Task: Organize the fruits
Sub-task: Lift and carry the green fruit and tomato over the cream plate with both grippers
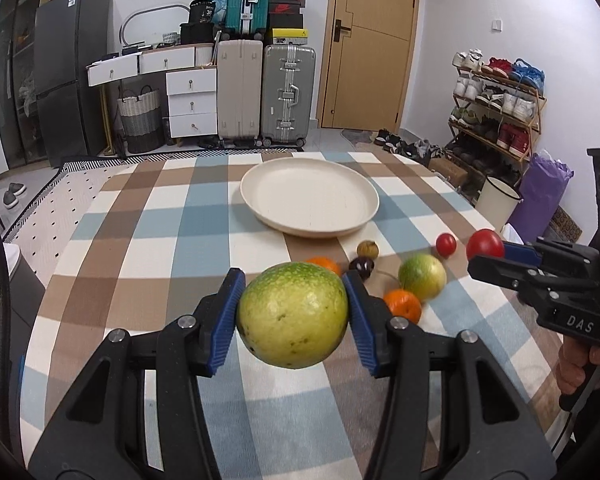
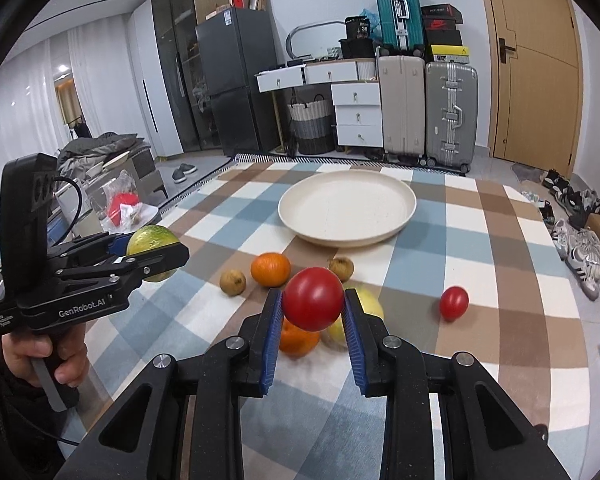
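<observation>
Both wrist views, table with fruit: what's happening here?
A person holds a gripper in each hand. The left gripper is clamped on a green-yellow fruit; the right gripper is clamped on a red tomato, both lifted above the checked tablecloth. The cream plate has nothing on it. Oranges, a second tomato and small brown fruits lie on the cloth.

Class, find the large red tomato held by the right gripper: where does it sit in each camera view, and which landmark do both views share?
Left wrist view: the large red tomato is at the right edge, in the right gripper.
Right wrist view: it is at centre, clamped between the blue pads.
Shared landmark: the cream plate behind it.
</observation>
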Action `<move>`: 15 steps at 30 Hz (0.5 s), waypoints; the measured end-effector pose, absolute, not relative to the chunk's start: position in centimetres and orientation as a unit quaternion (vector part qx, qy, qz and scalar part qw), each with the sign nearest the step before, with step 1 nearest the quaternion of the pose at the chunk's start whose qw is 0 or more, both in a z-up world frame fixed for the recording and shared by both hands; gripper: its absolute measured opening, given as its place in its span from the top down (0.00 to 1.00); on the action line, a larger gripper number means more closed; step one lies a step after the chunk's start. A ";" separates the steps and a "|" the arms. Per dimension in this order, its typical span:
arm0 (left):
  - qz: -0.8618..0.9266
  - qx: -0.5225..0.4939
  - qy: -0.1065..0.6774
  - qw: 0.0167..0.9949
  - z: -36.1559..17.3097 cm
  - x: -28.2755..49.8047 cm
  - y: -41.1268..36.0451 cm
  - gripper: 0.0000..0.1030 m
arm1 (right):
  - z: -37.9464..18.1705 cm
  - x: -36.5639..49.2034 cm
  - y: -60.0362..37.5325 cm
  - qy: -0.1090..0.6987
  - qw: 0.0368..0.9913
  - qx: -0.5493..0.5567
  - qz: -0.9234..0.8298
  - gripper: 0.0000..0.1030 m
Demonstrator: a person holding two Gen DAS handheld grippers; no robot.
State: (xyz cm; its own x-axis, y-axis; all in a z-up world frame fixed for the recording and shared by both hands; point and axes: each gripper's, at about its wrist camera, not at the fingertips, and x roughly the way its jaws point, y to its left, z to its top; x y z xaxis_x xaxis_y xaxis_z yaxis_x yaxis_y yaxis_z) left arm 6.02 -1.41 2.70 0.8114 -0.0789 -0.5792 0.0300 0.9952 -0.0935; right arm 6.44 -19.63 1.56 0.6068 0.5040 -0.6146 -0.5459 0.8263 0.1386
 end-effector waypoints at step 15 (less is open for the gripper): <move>-0.023 -0.032 0.280 0.959 4.0 10.4 -2.1 0.54 | 3.1 9.3 -19.1 0.305 0.903 -0.022 0.301 0.71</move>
State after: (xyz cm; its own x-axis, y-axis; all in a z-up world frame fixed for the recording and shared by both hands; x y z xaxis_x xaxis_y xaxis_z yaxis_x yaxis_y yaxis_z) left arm 10.37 -2.09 4.02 0.8423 -0.0615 -0.5354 0.0254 0.9969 -0.0746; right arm 9.28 -19.09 3.12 0.6320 0.5306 -0.5648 -0.5580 0.8173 0.1435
